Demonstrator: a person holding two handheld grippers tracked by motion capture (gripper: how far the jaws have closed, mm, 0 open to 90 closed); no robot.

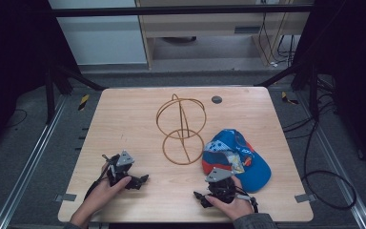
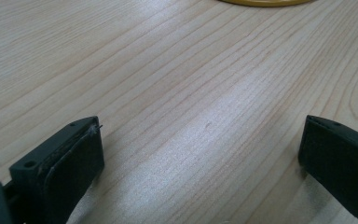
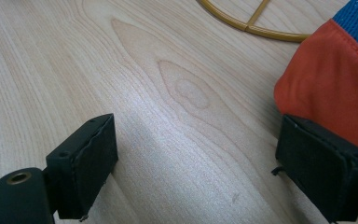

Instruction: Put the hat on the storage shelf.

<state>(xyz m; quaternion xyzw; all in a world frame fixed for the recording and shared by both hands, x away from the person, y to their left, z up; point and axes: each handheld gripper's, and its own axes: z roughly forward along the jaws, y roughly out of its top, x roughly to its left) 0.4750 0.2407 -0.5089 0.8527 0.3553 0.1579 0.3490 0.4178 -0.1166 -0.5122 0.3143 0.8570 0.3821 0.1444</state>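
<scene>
A gold wire stand [image 1: 181, 130] made of rings stands at the middle of the wooden table [image 1: 124, 119]. A blue and orange cap [image 1: 238, 160] lies just right of it. My left gripper [image 1: 128, 176] rests low near the front left, open, with bare wood between its jaws [image 2: 203, 140]; the stand's base ring [image 2: 265, 2] shows at the top edge. My right gripper [image 1: 219, 183] sits at the front, just before the cap, also open [image 3: 198, 140]. The cap's orange brim [image 3: 331, 88] lies against the right jaw, and the stand's ring [image 3: 251, 28] is ahead.
A small grey disc [image 1: 216, 99] is set in the table near its far edge. Black frame posts and cables [image 1: 324, 181] surround the table on the floor. Bare wood stretches along the left side and the front between the two hands.
</scene>
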